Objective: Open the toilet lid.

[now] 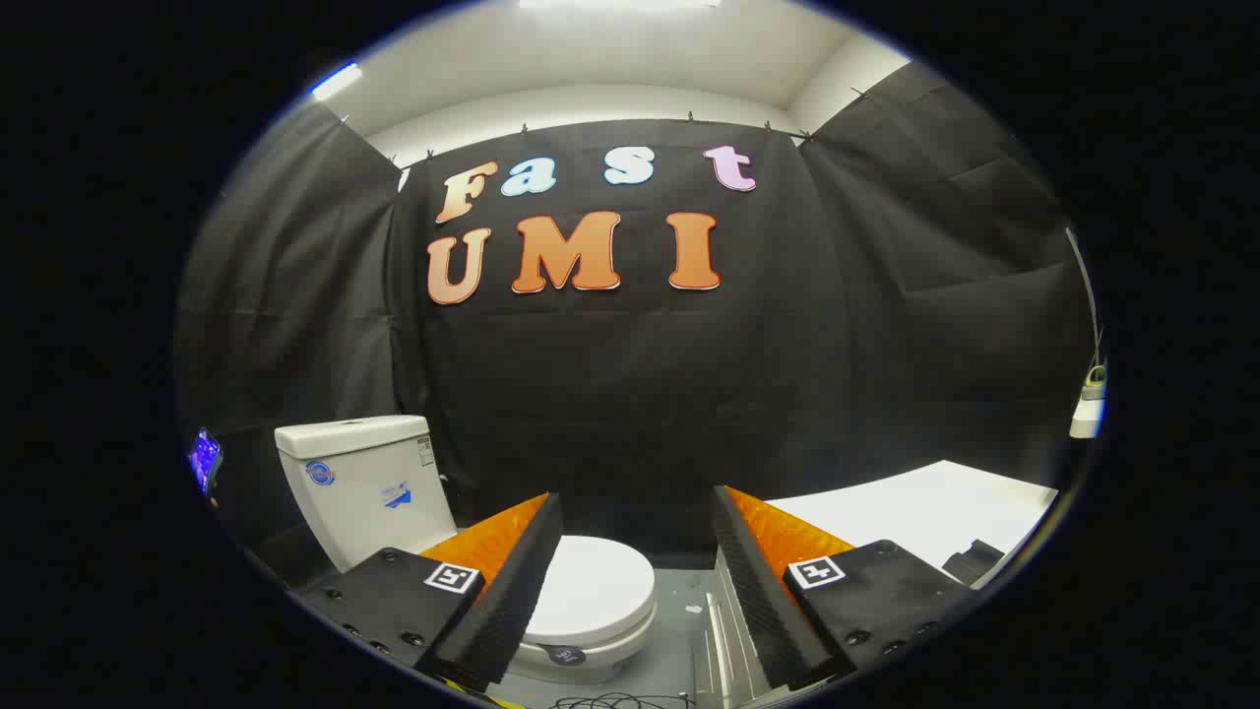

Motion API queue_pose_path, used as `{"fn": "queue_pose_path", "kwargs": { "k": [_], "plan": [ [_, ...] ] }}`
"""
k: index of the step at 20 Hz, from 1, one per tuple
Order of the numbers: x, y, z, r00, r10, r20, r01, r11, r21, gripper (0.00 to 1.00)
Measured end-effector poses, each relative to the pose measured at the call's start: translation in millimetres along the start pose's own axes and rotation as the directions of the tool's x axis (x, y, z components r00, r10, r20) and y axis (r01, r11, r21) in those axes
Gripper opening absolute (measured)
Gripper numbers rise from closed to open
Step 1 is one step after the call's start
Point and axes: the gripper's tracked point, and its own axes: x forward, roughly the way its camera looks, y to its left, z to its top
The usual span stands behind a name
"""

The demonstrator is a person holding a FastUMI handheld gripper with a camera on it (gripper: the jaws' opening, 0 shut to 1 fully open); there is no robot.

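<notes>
I see the grey floor [679, 615] carrying the toilet [591, 601], whose lid [596, 586] lies closed. Its tank [359, 483] stands just behind the bowl. A white platform [915, 512] sits on the floor well apart from the toilet, and dark cables [620, 701] lie just before the toilet's front.

Gripper [635, 551] w/ fingers spread wide apart, holding nothing. Between and just beyond them sits a white toilet, its lid [596, 589] down and closed, partly hidden behind the left finger. Toilet tank [362, 483] stands upright behind the left finger, against the black cloth wall. White tabletop [925, 507] lies beyond the right finger. Grey floor [679, 630] below.
</notes>
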Motion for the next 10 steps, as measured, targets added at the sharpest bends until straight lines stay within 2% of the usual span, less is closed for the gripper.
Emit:
{"fn": "queue_pose_path", "kwargs": {
  "k": [10],
  "plan": [
    [0.2, -0.6, -0.5, 1.000, 0.001, -0.001, -0.001, 1.000, -0.001, 0.98]
  ]
}}
